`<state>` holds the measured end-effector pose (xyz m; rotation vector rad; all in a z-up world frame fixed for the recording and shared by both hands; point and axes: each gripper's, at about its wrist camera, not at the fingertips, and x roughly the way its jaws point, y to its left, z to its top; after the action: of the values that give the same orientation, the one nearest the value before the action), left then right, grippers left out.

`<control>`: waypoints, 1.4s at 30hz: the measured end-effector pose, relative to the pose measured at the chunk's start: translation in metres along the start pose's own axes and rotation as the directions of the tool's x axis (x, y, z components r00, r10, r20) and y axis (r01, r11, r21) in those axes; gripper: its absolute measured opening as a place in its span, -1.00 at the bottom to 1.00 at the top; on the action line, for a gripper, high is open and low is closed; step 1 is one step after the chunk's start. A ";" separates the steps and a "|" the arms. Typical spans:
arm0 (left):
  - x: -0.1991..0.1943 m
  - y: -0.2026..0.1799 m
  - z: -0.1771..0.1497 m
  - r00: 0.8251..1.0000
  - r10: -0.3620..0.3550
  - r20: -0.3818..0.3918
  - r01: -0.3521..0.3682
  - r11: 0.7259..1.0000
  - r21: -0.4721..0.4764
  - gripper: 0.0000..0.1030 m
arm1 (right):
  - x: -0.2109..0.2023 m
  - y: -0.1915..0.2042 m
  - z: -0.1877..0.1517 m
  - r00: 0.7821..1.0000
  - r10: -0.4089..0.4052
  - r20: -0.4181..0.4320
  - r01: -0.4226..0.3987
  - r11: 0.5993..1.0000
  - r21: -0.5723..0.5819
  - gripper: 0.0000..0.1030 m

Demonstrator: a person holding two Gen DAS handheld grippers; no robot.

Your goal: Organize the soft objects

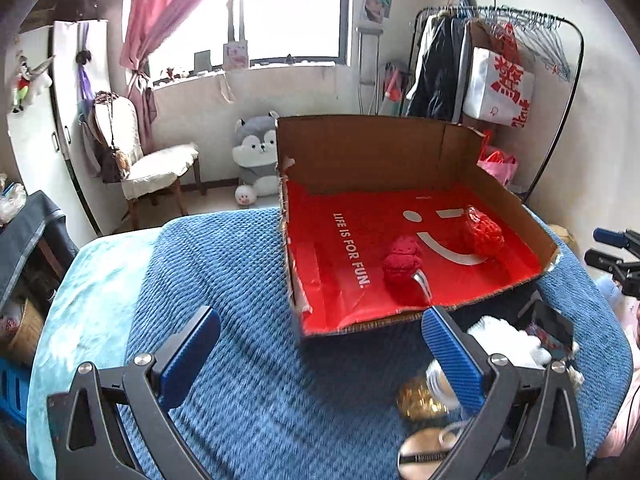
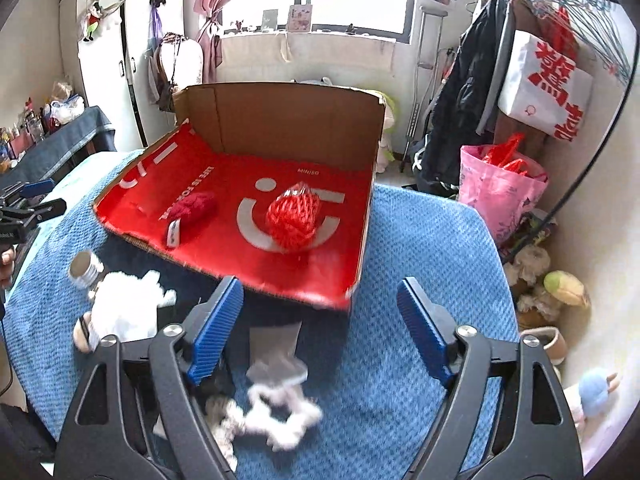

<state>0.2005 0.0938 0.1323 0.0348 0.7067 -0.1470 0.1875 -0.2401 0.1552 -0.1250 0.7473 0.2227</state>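
Both grippers, left (image 1: 320,360) and right (image 2: 320,320), hang spread and empty over the blue quilted bedspread (image 1: 224,280). Two red yarn balls (image 2: 294,218) lie in the red-lined cardboard box (image 2: 296,112); white fluffy pieces (image 2: 280,416) lie before it, window (image 1: 288,8) behind.

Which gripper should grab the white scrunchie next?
Likely right. Its gripper is open with the scrunchie right below its jaws; the left gripper faces bare blanket.

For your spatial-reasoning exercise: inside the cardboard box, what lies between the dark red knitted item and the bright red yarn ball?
Nothing but the box's red liner, printed with a white smiley; the dark red knitted item and bright red yarn ball lie apart, clearest in the right wrist view.
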 end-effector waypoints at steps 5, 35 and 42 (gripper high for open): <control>-0.035 -0.004 -0.030 0.998 0.002 0.056 -0.001 1.000 -0.013 1.00 | -0.018 0.009 -0.032 1.000 -0.004 0.023 0.004 1.000 0.021 0.63; -0.095 -0.106 -0.153 0.971 -0.044 0.235 0.045 0.999 0.003 1.00 | -0.081 0.077 -0.162 0.964 -0.062 0.257 0.028 0.990 0.137 0.74; -0.086 -0.120 -0.168 0.968 -0.012 0.251 0.007 1.000 0.022 1.00 | -0.077 0.086 -0.173 0.952 -0.090 0.291 0.044 0.986 0.161 0.80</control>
<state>0.0101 -0.0003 0.0621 0.0327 0.4520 -0.1648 -0.0023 -0.2022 0.0792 0.0290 0.4558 0.1143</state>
